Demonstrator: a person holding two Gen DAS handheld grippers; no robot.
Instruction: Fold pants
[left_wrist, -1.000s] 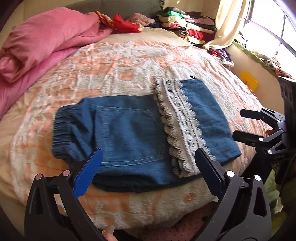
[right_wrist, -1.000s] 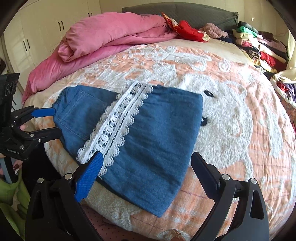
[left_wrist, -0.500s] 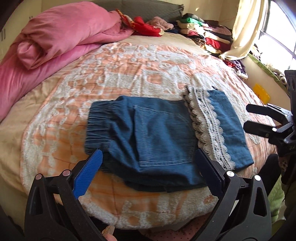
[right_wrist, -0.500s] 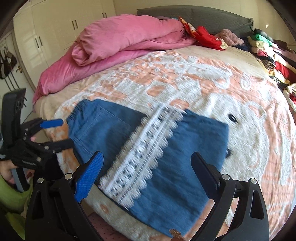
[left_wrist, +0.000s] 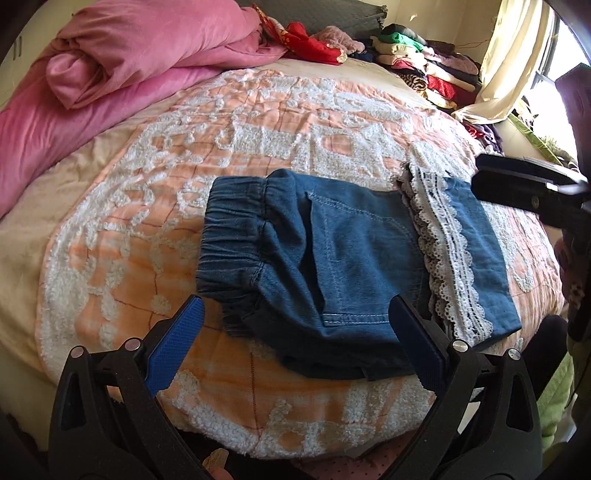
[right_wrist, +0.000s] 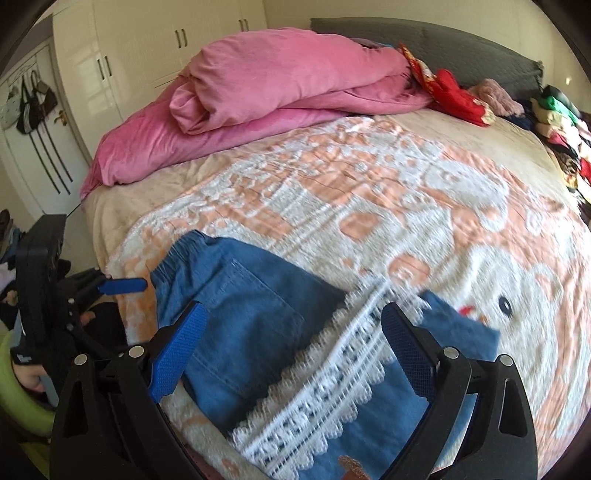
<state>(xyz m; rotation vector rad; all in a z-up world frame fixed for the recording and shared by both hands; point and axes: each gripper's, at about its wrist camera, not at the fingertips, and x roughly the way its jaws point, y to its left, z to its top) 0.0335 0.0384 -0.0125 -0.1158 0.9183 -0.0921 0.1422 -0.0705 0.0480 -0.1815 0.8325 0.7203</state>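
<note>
Left gripper (left_wrist: 295, 339) jaws spread wide, holding nothing, hovering over near edge of bed, just short of the pants (left_wrist: 343, 266). Right gripper (right_wrist: 293, 339) also gaping, nothing between its 2 fingers, hanging above the lace end of the pants; right view is motion-blurred there.

Pants: blue denim, folded into a compact rectangle, lying flat on the peach-and-white bedspread (left_wrist: 258, 122) near the bed's front edge. Elastic waistband (left_wrist: 231, 236) at left end in left view, back pocket (left_wrist: 362, 251) facing up in the middle, white lace trim band (left_wrist: 447, 254) across the right portion, with a plain denim strip beyond it. No gripper touches the fabric as far as visible.

Pink duvet (left_wrist: 122, 62) bundled at the far left of the bed, well apart from pants. Red garment (left_wrist: 314, 46) and stack of folded clothes (left_wrist: 424, 62) at far end by the headboard. Cream curtain (left_wrist: 506, 66) at right. White wardrobe (right_wrist: 155, 48) behind bed in right view.
</note>
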